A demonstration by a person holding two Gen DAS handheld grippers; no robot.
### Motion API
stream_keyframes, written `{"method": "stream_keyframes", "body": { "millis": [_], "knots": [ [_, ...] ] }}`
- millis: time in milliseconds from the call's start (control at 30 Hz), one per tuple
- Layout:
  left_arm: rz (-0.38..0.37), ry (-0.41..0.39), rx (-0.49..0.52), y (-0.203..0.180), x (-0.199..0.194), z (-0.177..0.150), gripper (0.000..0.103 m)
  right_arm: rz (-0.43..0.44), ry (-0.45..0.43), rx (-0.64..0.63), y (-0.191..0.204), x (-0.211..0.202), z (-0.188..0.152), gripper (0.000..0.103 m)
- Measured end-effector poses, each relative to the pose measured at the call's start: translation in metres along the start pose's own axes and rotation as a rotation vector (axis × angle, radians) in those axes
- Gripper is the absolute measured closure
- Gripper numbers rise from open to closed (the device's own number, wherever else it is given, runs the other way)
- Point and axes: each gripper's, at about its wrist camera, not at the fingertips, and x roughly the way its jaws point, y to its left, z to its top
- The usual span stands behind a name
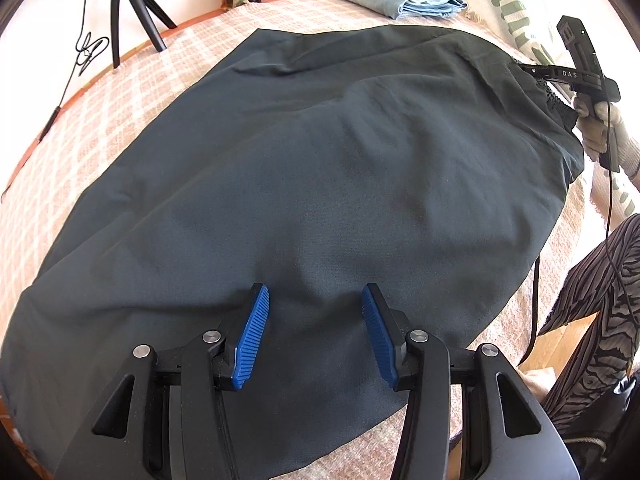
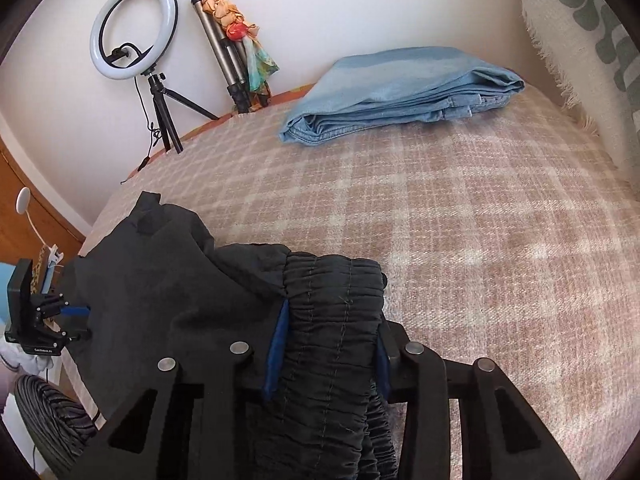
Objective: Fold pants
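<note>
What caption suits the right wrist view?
Right hand-held gripper clamps the black pants' elastic waistband above a pink checked blanket.

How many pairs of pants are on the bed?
2: black pants spread in front, waistband in the right gripper; folded light blue jeans at the far edge. None seem hidden.

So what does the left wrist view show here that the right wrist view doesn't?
Only the left wrist view shows the black pants spread nearly full length over the bed, with the open left gripper above the fabric, gripping nothing. Only the right wrist view shows the white ring light and the right gripper shut on the gathered elastic waistband. Both share the checked pink blanket and the folded light-blue jeans.
</note>
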Motion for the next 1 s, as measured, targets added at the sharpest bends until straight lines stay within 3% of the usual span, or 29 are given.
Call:
{"method": "stream_keyframes", "body": {
  "millis": [67,167,267,333,400,500,600,733,1000],
  "knots": [
    [-0.001,-0.001,0.000,0.000,-0.001,-0.001,0.056,-0.034,-0.023,-0.014,0.008,-0.015,0.003,0.072],
    [0.005,-0.006,0.004,0.001,-0.006,-0.002,0.056,-0.162,-0.050,-0.088,0.024,-0.038,0.011,0.080],
    [0.012,-0.028,-0.018,0.008,-0.015,-0.006,0.056,-0.280,-0.048,-0.168,0.025,-0.049,0.021,0.081],
    [0.008,-0.029,-0.046,0.016,-0.017,-0.010,0.056,-0.276,0.019,-0.156,0.016,-0.036,0.024,0.077],
    [0.011,-0.021,-0.074,0.023,-0.015,-0.012,0.056,-0.302,0.069,-0.158,0.011,-0.023,0.024,0.066],
    [0.014,-0.028,-0.079,0.028,-0.020,-0.017,0.056,-0.392,0.044,-0.189,0.013,-0.029,0.025,0.059],
    [0.035,-0.067,-0.085,0.038,-0.036,-0.022,0.056,-0.348,-0.012,-0.167,0.025,-0.051,0.035,0.045],
    [0.072,-0.128,-0.161,0.069,-0.060,-0.036,0.056,-0.242,-0.047,-0.232,0.070,-0.061,0.054,0.044],
    [0.136,-0.148,-0.367,0.132,-0.075,-0.095,0.056,0.041,0.041,-0.294,0.153,0.014,0.098,0.044]
  ]
}}
